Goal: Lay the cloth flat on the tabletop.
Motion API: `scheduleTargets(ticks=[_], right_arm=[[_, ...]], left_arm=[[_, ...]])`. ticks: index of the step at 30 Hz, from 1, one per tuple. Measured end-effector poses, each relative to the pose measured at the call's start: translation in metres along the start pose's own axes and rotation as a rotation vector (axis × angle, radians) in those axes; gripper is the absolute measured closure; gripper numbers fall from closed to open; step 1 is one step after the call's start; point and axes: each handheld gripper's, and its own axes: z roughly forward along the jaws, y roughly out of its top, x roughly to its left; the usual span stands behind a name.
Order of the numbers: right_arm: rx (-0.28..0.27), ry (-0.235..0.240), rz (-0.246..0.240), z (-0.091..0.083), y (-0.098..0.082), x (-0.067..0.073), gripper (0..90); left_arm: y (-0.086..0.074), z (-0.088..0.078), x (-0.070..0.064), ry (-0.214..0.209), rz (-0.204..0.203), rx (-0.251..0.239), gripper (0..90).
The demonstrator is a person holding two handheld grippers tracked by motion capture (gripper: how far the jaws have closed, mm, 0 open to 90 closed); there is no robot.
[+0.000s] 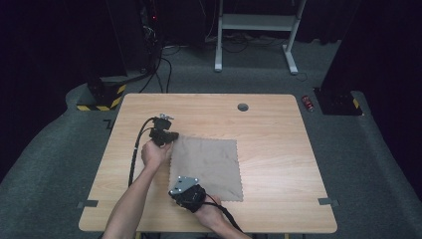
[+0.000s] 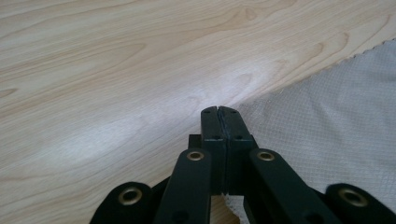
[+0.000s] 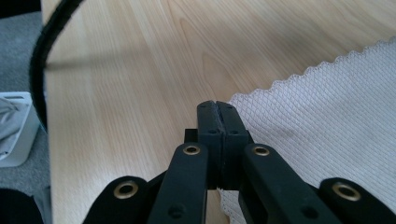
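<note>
A grey-brown square cloth [image 1: 209, 164] lies flat on the wooden table [image 1: 268, 134]. My left gripper [image 1: 169, 136] is at its far left corner. In the left gripper view the jaws [image 2: 217, 112] are pressed together with the cloth's edge [image 2: 327, 121] running into them, and a bit of fabric shows beneath. My right gripper [image 1: 175, 188], with a grey plate on top, sits at the near left corner. In the right gripper view its jaws [image 3: 216, 106] are likewise closed where the zigzag-edged cloth [image 3: 327, 107] meets them.
A round cable hole [image 1: 243, 107] sits near the table's far edge. Grey tape marks [image 1: 87, 203] [image 1: 328, 201] lie at the near corners. A white frame [image 1: 254, 22] stands on the floor beyond. A black cable [image 3: 39, 70] and a white box [image 3: 14, 135] show at the left.
</note>
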Motion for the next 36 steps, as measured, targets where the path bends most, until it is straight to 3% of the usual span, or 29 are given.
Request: scheduleTargets(ticks=[6,18,26,36], right_arm=[[-0.027,-0.010,-0.010,-0.006,0.004,0.001,89.6],[-0.026,-0.029,0.044,-0.021,-0.018,-0.009,89.5],[-0.028,-0.046,0.061,-0.031,-0.030,-0.012,89.6],[-0.029,-0.072,0.091,-0.044,-0.043,-0.017,89.5]], left_arm=[[0.001,-0.004,0.004,-0.024,-0.041,-0.024,89.5],[0.011,0.019,-0.026,-0.065,0.009,-0.008,89.5],[0.012,0.029,-0.037,-0.085,0.015,-0.002,89.5],[0.015,0.031,-0.045,-0.090,0.032,-0.021,89.5]])
